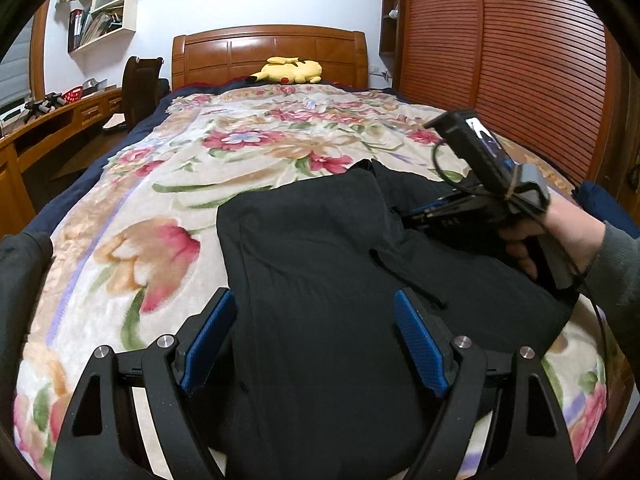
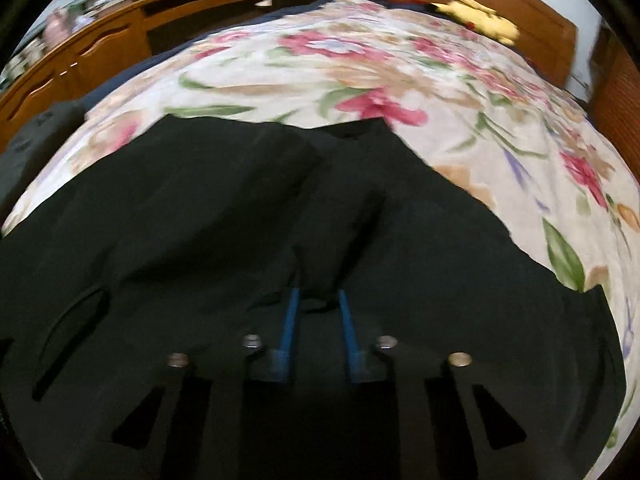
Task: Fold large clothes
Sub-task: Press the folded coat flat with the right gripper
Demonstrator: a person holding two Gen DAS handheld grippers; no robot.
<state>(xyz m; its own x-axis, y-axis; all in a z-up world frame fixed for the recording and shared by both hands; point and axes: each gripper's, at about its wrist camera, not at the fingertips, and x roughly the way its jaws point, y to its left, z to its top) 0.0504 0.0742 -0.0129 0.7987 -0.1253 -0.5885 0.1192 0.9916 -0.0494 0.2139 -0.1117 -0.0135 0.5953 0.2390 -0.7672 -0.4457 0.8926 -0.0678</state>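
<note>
Left tool (image 1: pixel 316 344) gapes over black garment (image 1: pixel 320 248); right tool (image 2: pixel 318 300) pinches it.

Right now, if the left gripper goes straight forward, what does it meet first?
The black garment under the open left gripper, lying on the floral blanket; depth is unclear, so it might pass just above the cloth.

I see a floral blanket (image 1: pixel 224 148) spread over the bed in front of me, a yellow plush toy (image 1: pixel 289 70) lying against the wooden headboard (image 1: pixel 268 50), a dark chair (image 1: pixel 140 88) at the long desk (image 1: pixel 48 128), and wall shelves (image 1: pixel 104 12) holding books.
</note>
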